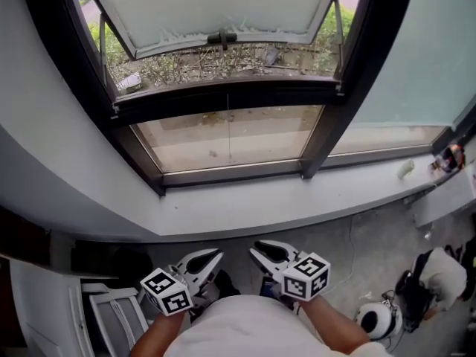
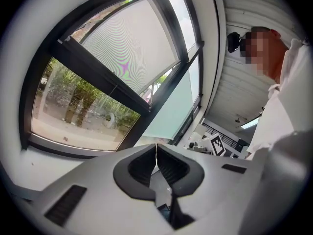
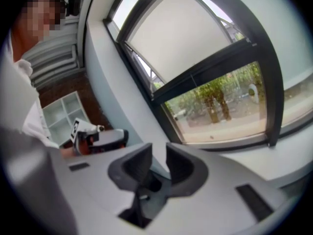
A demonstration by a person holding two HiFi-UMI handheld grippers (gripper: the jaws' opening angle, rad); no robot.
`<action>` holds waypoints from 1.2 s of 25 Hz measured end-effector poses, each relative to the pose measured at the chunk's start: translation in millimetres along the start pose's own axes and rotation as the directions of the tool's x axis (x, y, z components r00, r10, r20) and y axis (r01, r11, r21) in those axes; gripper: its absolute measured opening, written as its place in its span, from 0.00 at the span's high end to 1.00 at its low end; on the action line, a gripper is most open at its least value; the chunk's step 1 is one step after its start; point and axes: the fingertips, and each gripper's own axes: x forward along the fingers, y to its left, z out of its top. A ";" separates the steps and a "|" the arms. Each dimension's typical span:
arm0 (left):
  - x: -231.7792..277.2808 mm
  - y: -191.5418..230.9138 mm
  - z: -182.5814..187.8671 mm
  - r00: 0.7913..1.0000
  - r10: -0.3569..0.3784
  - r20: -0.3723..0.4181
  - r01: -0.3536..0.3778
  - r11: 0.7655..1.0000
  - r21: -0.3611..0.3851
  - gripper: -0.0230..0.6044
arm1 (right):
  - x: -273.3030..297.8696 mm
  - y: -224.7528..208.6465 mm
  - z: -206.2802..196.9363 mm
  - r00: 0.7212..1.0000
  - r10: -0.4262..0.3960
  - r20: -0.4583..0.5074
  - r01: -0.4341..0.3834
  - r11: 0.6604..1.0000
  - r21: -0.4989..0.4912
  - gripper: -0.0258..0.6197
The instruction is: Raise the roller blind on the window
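Both grippers sit low and near, close to the person's body, well apart from the window [image 1: 223, 95]. The grey sill [image 1: 260, 207] lies between them and the glass.

Left gripper [image 1: 218, 256]: jaws together, nothing in them. Right gripper [image 1: 254, 249]: jaws partly apart, also empty.

The blind [image 2: 132, 43] is the pale sheet over the upper pane, far and above both grippers. Its bottom edge runs left-right along the dark crossbar, so it has to travel up. The lower pane [image 1: 223, 136] is bare, with trees outside.

A thin line [image 1: 228, 136] hangs straight down the middle of the lower pane. It is probably the pull cord, but it is too fine to be sure. It lies dead ahead, roughly between the two grippers and a touch nearer the left one.

The next move looks like a reach forward and up over the sill to that line. The right gripper is the readier one since it already stands apart; the left would have to spread first.
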 end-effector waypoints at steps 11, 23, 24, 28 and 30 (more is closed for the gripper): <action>-24.9 58.1 31.0 1.000 -0.013 -0.013 0.012 1.000 -0.012 0.93 | 67.4 10.9 25.6 1.000 -0.022 -0.007 0.022 1.000 -0.020 0.81; -14.2 73.7 34.9 1.000 0.008 0.014 -0.007 0.999 -0.053 0.93 | 80.6 -6.4 33.9 0.999 -0.015 -0.045 0.014 1.000 -0.024 0.81; -10.8 75.5 37.2 1.000 0.014 0.018 -0.013 0.999 -0.051 0.93 | 82.2 -10.2 36.7 0.999 -0.009 -0.047 0.008 1.000 -0.027 0.81; 3.4 77.9 46.2 0.998 0.036 0.047 -0.033 0.998 -0.053 0.93 | 85.6 -22.8 50.7 0.998 0.021 -0.055 -0.024 0.999 -0.046 0.81; 14.2 77.6 49.9 0.998 0.038 0.056 -0.035 0.998 -0.052 0.93 | 84.3 -31.4 60.9 0.998 0.030 -0.054 -0.033 0.998 -0.060 0.81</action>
